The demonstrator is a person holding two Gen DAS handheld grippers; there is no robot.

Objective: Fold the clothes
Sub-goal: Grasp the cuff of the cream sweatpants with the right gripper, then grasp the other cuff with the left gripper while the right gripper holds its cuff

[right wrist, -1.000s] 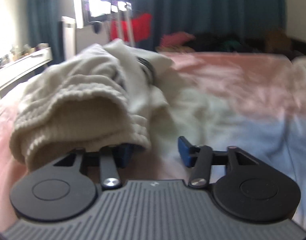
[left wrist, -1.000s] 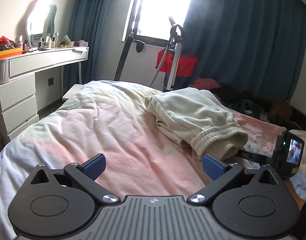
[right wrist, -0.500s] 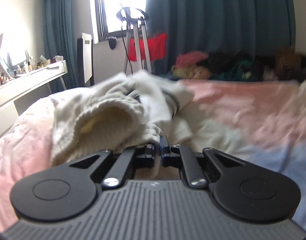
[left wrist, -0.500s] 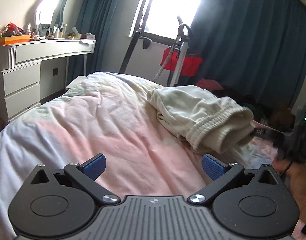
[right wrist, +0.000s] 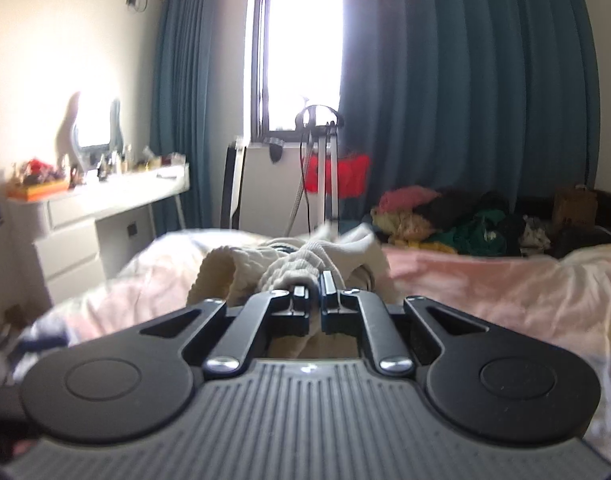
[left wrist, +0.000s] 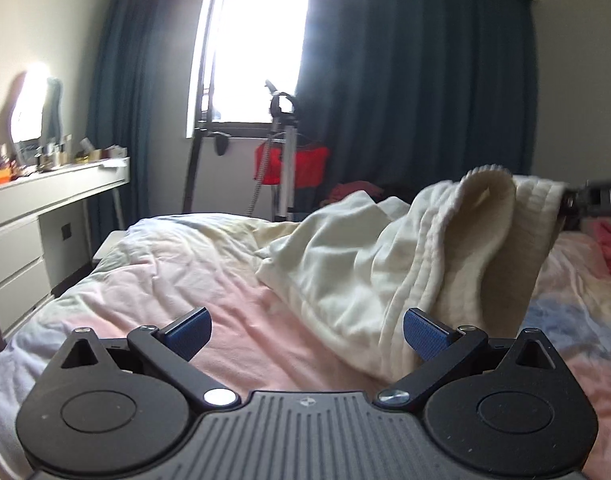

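A cream knitted garment [left wrist: 389,264] lies on the pink and white bed cover [left wrist: 209,280], its ribbed hem lifted at the right. My right gripper [right wrist: 314,285] is shut on that ribbed hem [right wrist: 293,268] and holds it up above the bed; the right gripper also shows at the right edge of the left wrist view [left wrist: 597,200]. My left gripper [left wrist: 305,330] is open and empty, low over the bed, with its right finger beside the hanging fabric.
A white dresser [left wrist: 45,216] with a mirror stands at the left. A garment steamer with a red item [left wrist: 293,160] stands by the window. A pile of coloured clothes [right wrist: 457,220] lies at the far side of the bed.
My right gripper closed on the ribbed hem and lifted it up and away from the bed. The garment now hangs stretched upward. My left gripper stayed open.
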